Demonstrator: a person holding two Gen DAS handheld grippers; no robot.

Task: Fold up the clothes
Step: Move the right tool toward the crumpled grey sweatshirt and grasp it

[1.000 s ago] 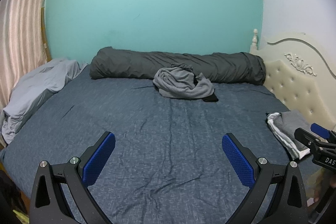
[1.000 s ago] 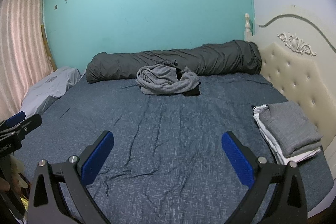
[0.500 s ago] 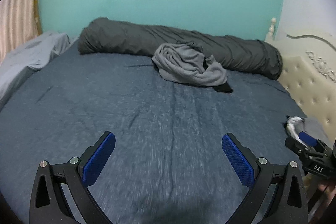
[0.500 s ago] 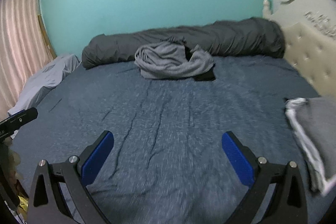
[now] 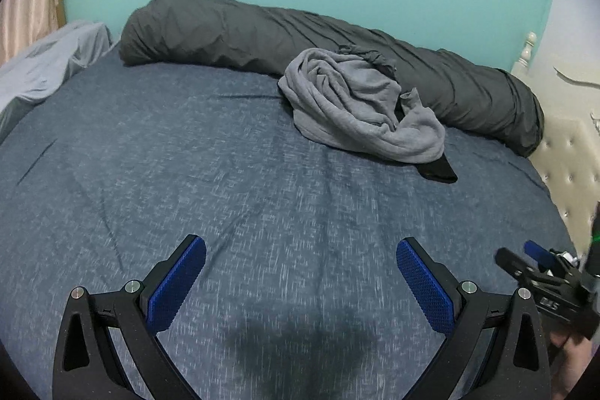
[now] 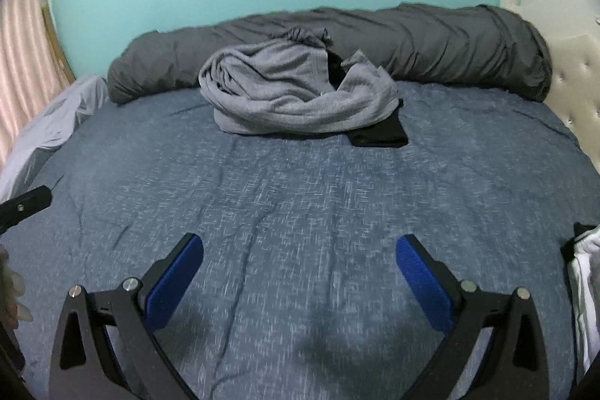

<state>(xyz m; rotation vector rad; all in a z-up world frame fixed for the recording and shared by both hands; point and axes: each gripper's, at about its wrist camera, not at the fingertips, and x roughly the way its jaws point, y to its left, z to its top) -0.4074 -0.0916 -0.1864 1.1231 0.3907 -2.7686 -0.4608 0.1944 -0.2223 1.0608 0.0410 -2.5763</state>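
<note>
Two spread-wide, empty tongs, left tongs and right tongs, before crumpled grey garment, long axis left-right.

So both my grippers have pushed in over the bed toward its far edge. The crumpled grey garment sits way bigger and closer in both views now. The folded stack near the bed's right edge has slid almost out of the right view, just a white sliver showing, I think. My right gripper pokes further into the left view too.
</note>
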